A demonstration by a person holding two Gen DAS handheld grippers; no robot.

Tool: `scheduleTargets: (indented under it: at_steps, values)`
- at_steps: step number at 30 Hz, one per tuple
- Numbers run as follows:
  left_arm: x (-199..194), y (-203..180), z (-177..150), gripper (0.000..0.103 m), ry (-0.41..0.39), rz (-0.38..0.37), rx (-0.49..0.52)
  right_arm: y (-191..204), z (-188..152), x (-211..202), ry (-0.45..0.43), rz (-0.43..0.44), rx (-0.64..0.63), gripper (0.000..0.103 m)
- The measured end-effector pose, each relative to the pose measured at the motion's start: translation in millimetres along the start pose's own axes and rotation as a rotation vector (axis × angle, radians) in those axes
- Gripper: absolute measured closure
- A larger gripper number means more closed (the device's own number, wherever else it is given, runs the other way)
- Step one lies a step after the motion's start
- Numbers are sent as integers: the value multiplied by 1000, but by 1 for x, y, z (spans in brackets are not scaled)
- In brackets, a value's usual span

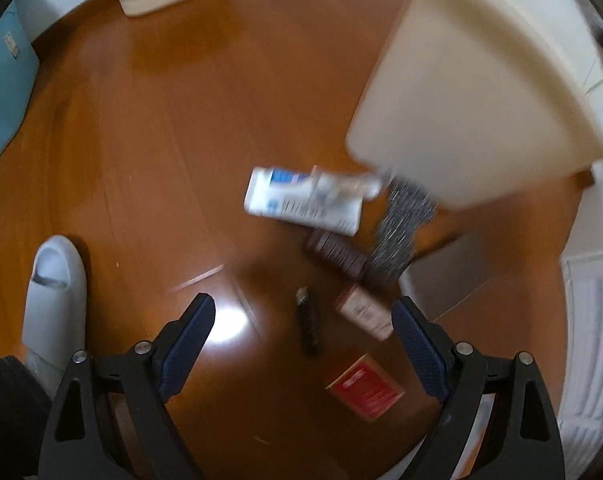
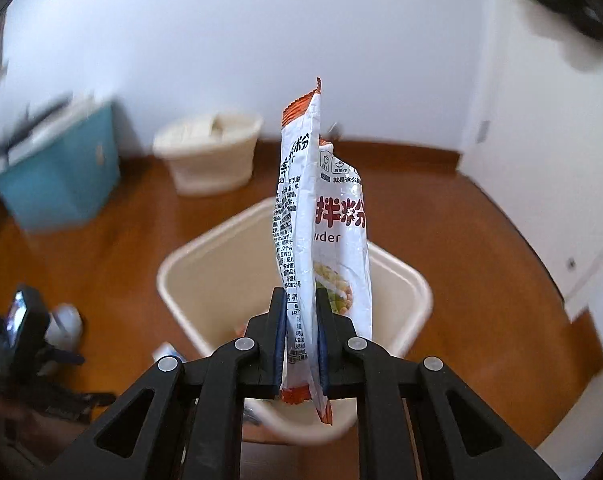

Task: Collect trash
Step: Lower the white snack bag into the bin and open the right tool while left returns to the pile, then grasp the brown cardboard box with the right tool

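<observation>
My left gripper (image 1: 303,302) hangs open over the wooden floor, pointing down at scattered trash with nothing between its fingers. Below it lie a small dark wrapper (image 1: 308,326), a brown-and-white box (image 1: 363,312) and a red box (image 1: 363,390). Farther out are a white-and-blue carton (image 1: 301,200), a dark brown packet (image 1: 337,254) and a silvery patterned wrapper (image 1: 401,236). A cream bin (image 1: 461,100) looms at the upper right. My right gripper (image 2: 299,300) is shut on a white-and-orange food packet (image 2: 325,220), held upright above the cream bin (image 2: 189,256).
A second cream bin (image 2: 209,152) stands by the white wall, beside a blue box (image 2: 61,176). A foot in a white slipper (image 1: 55,292) is left of my left gripper. The left hand-held device (image 2: 21,320) shows low at the left of the right wrist view.
</observation>
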State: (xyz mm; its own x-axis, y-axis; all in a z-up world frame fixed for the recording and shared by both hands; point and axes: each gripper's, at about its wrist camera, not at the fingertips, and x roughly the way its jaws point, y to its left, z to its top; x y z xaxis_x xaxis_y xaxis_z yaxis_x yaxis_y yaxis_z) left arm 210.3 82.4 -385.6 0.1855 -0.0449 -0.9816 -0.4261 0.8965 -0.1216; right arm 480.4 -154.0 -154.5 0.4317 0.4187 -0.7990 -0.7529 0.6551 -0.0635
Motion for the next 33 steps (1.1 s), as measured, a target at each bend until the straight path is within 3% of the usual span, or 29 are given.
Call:
scheduleTargets:
  at_steps: [4,7,12,16,19,20,21,23,26,29,31,33]
  values:
    - [37,0,-16,13,104,62,48,3,12,80,244,-6,-121,89]
    - [49,4,-25,13,156,89,78,10,8,121,359,-7,-149,88]
    - [66,1,-44,12,209,159,165,22,-9,146,458,11,-166,88]
    - [75,-4,-57,12,249,165,191,14,-5,154,476,-8,-146,88]
    - [71,-13,-59,12,222,177,226,16,-6,159,503,-23,-148,81]
    - [72,-16,-59,12,213,183,240,19,-6,158,506,-18,-146,70]
    - [69,-19,-59,12,206,188,251,19,-5,155,493,-20,-143,45]
    - [66,-21,-61,12,203,186,257,19,2,142,419,-51,-129,15]
    - [63,-20,-63,12,211,185,247,14,15,103,235,-35,-59,12]
    - [58,-19,-62,12,215,187,238,0,7,39,-16,73,98,12]
    - [64,-18,-66,12,218,184,240,-14,-23,-12,-205,232,208,12]
    - [67,-18,-70,12,226,179,243,-26,-67,-45,-309,381,284,12]
